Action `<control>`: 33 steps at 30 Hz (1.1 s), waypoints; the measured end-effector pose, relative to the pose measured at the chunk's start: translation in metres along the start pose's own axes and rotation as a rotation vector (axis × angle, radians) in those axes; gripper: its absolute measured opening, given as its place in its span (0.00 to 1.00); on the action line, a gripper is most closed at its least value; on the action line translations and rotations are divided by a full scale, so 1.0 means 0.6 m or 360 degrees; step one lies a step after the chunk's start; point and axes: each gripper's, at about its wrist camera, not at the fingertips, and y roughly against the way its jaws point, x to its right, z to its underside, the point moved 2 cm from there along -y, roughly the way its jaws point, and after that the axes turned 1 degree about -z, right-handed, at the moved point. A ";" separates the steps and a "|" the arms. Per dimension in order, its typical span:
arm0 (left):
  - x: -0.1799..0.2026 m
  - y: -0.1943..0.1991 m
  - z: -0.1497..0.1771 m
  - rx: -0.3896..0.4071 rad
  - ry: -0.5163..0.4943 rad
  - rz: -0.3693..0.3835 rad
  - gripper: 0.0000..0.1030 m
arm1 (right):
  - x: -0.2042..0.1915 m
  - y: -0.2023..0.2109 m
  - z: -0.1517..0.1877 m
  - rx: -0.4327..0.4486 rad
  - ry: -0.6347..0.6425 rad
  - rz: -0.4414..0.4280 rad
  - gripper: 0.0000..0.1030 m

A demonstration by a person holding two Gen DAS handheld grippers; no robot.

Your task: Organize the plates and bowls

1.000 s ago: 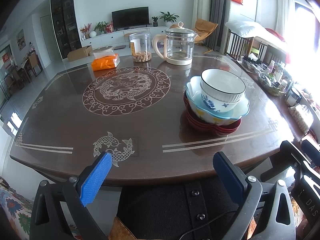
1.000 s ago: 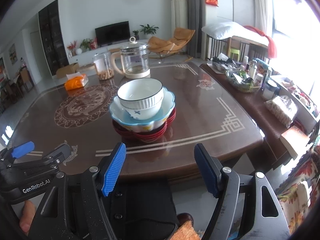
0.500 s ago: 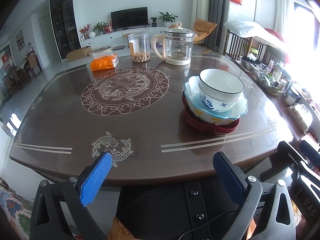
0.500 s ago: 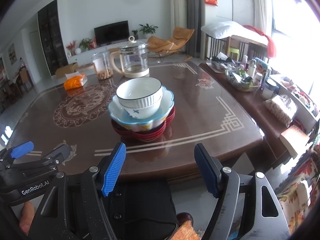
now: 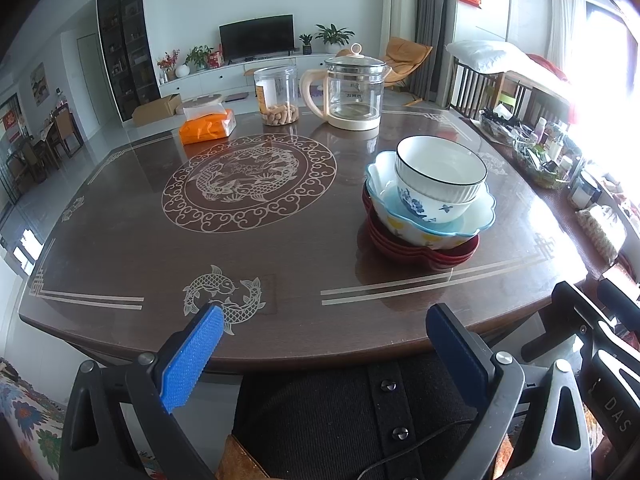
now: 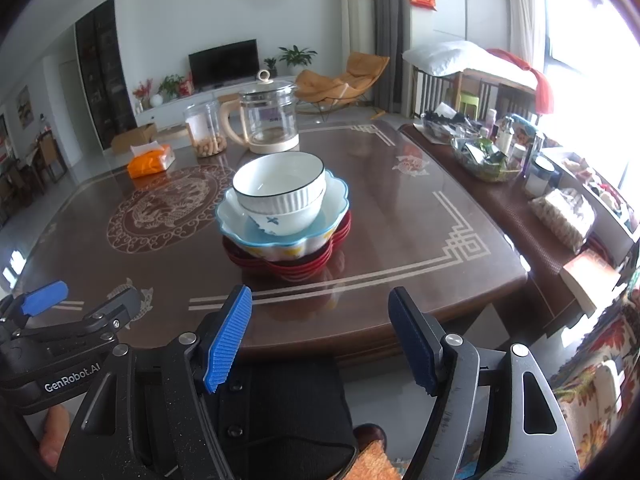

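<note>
White bowls (image 5: 440, 178), two, nested in one scalloped bowl (image 5: 436, 224) on red plates (image 5: 424, 250); both grippers' fingers apart.

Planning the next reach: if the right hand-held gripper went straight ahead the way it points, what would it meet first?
Probably the stack of dishes: the red plates at its base lie in line with the open right hand-held gripper, with the blue-rimmed scalloped bowl and white bowl above. Height over the table is unclear.
</note>
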 end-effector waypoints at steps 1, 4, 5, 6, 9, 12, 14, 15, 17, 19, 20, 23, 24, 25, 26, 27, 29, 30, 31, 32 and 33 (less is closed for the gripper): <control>0.000 0.000 0.000 -0.0001 0.0000 -0.0001 0.98 | 0.000 -0.001 -0.001 -0.0001 -0.0001 -0.0001 0.72; 0.000 0.000 0.001 0.0000 0.0001 -0.0002 0.98 | 0.002 -0.001 0.000 -0.0004 -0.0005 -0.0002 0.72; 0.000 0.000 0.001 0.0000 0.0001 -0.0002 0.98 | 0.003 0.000 0.001 -0.0003 -0.0007 -0.0002 0.72; 0.000 0.000 0.001 0.0001 0.0000 -0.0001 0.98 | 0.002 -0.001 0.000 -0.0004 -0.0005 -0.0001 0.72; 0.001 0.000 0.001 0.0001 -0.0007 -0.0001 0.98 | 0.002 -0.001 0.000 -0.0004 -0.0005 -0.0001 0.72; 0.002 -0.002 0.002 0.0001 -0.0017 -0.0001 0.98 | 0.002 -0.001 0.000 -0.0004 -0.0005 -0.0001 0.72; 0.003 -0.004 0.002 -0.0001 -0.0020 -0.0002 0.98 | 0.003 -0.001 0.000 -0.0004 -0.0007 -0.0003 0.72; 0.003 -0.005 0.002 -0.0003 -0.0022 -0.0003 0.98 | 0.003 -0.001 0.000 -0.0003 -0.0007 -0.0002 0.72; 0.003 -0.006 0.002 -0.0006 -0.0023 -0.0006 0.98 | 0.003 -0.001 0.000 -0.0004 -0.0007 -0.0003 0.72; 0.005 -0.007 0.001 -0.0007 -0.0028 -0.0006 0.98 | 0.003 -0.001 0.000 -0.0005 -0.0006 -0.0002 0.72; 0.006 -0.006 0.002 -0.0007 -0.0031 -0.0006 0.98 | 0.004 -0.001 0.000 -0.0004 -0.0007 -0.0003 0.72; 0.008 -0.006 0.002 -0.0004 -0.0038 -0.0008 0.98 | 0.003 -0.001 0.000 -0.0005 -0.0006 -0.0002 0.72; 0.008 -0.006 0.001 -0.0004 -0.0040 -0.0009 0.98 | 0.003 -0.001 -0.001 -0.0004 -0.0007 -0.0003 0.72; 0.008 -0.006 0.001 -0.0003 -0.0041 -0.0010 0.98 | 0.003 -0.001 -0.001 -0.0004 -0.0006 -0.0002 0.72; 0.009 -0.006 0.001 -0.0004 -0.0041 -0.0009 0.98 | 0.003 -0.001 -0.001 -0.0003 -0.0006 -0.0002 0.72; 0.009 -0.006 0.001 -0.0004 -0.0042 -0.0009 0.98 | 0.004 -0.001 -0.001 -0.0005 -0.0006 -0.0002 0.72; 0.009 -0.007 0.000 -0.0006 -0.0046 -0.0008 0.98 | 0.004 -0.001 -0.001 -0.0005 -0.0008 -0.0003 0.72; 0.010 -0.006 0.000 -0.0006 -0.0049 -0.0007 0.98 | 0.004 -0.002 -0.001 -0.0006 -0.0008 -0.0003 0.72; 0.011 -0.006 -0.001 -0.0006 -0.0052 -0.0006 0.98 | 0.004 -0.001 -0.001 -0.0006 -0.0007 -0.0001 0.72; 0.011 -0.006 -0.001 -0.0005 -0.0055 -0.0006 0.98 | 0.004 -0.001 -0.001 -0.0006 -0.0008 -0.0003 0.72; 0.012 -0.006 -0.001 -0.0005 -0.0057 -0.0006 0.98 | 0.004 -0.001 -0.001 -0.0005 -0.0008 -0.0004 0.72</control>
